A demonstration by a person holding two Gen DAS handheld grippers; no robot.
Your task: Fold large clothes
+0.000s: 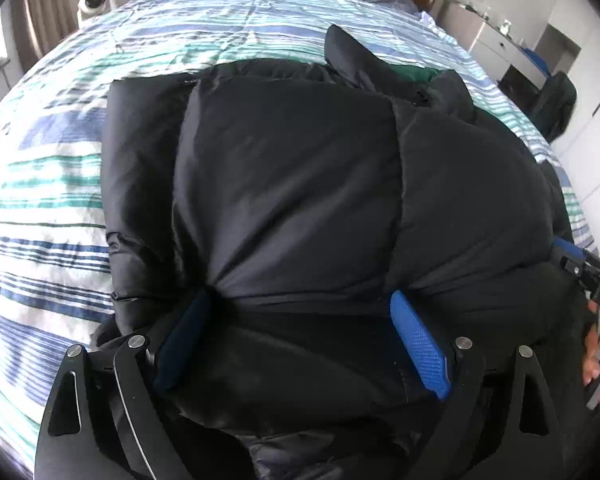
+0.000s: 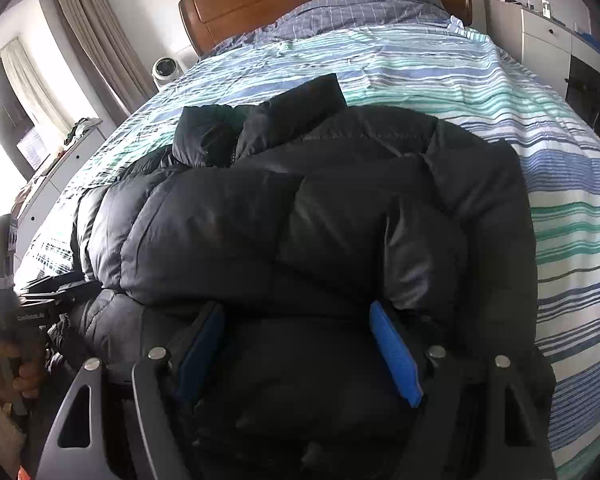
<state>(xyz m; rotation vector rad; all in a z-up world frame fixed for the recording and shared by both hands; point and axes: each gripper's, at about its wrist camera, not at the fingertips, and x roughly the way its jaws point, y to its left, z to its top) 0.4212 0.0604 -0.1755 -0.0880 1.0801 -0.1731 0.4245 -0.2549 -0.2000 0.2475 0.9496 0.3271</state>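
1. My black puffer jacket (image 1: pixel 284 184) lies bunched in quilted folds on the near part of the striped bedspread (image 1: pixel 48 184).
2. My left gripper (image 1: pixel 304 312) and right gripper (image 2: pixel 296 320) each stand spread wide, jacket fabric bulging between the blue pads; neither is clamped.
3. No lettering is readable.
4. Only the right view shows the wooden headboard (image 2: pixel 252 0) fully; both show a white camera (image 2: pixel 165 70).
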